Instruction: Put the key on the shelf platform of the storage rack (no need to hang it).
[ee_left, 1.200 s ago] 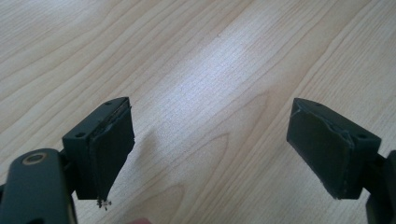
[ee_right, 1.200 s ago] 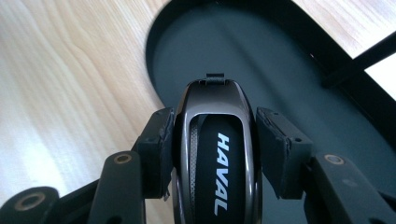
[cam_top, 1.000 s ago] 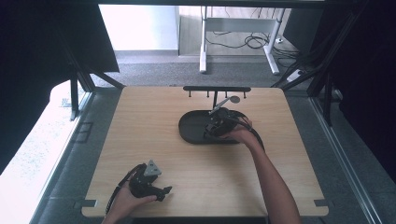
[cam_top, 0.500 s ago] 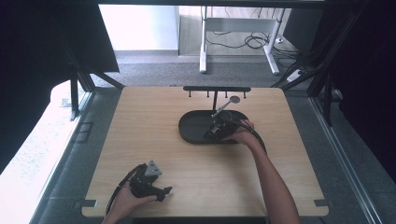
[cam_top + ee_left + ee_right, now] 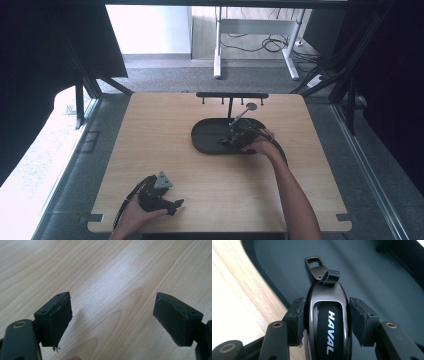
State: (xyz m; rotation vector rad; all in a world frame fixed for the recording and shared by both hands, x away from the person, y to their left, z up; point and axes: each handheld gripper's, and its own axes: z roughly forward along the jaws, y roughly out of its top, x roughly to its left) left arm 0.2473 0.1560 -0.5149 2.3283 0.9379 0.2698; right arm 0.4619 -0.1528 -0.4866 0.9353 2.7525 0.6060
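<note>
Right hand-held gripper (image 5: 325, 322) clamped on key fob (image 5: 327, 322), lowering over tray (image 5: 205, 145); next, release. Left hand-held gripper (image 5: 120, 322) wide open, empty.

1. A glossy black car key fob (image 5: 328, 322), oval, with white "HAVAL" lettering along its dark centre panel.
2. A short black strap and metal clip (image 5: 315, 265) at its far end.
3. It sits over the right part of a dark oval tray (image 5: 205, 137), pinched at both sides.
</note>
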